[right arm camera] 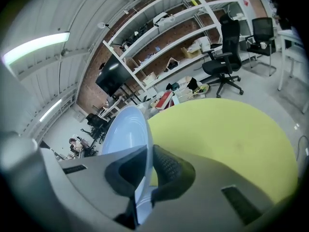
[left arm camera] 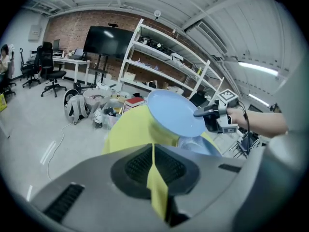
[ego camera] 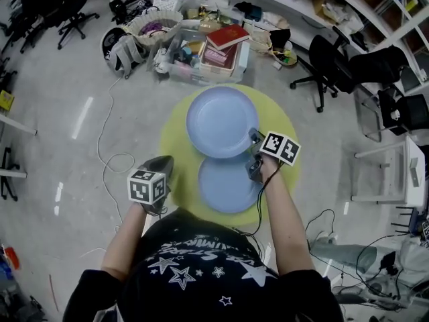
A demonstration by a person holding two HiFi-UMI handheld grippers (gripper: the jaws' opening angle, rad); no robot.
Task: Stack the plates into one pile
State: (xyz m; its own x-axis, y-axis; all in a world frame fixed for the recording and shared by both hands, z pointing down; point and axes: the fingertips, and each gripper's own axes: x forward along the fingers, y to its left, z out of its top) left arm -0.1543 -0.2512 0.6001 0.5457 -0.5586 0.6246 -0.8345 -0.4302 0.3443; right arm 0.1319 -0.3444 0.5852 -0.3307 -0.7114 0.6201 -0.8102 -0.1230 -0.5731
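Over the yellow table (ego camera: pixel 175 146), the right gripper (ego camera: pixel 255 138) is clamping the raised blue plate (ego camera: pixel 221 121) at 4 o'clock — the left gripper (ego camera: pixel 161 165) is hovering, jaws together.

A: Left gripper (ego camera: pixel 162 162) state?
B: Jaws almost together, only a thin slit, nothing in it. It points forward and down, with the left forearm (ego camera: pixel 126 237) out in front.
A: Right gripper (ego camera: pixel 255 139)?
B: Clamped on the rim of a plate (ego camera: pixel 221 121), holding it tilted. Right forearm (ego camera: pixel 285 213) is stretched forward.
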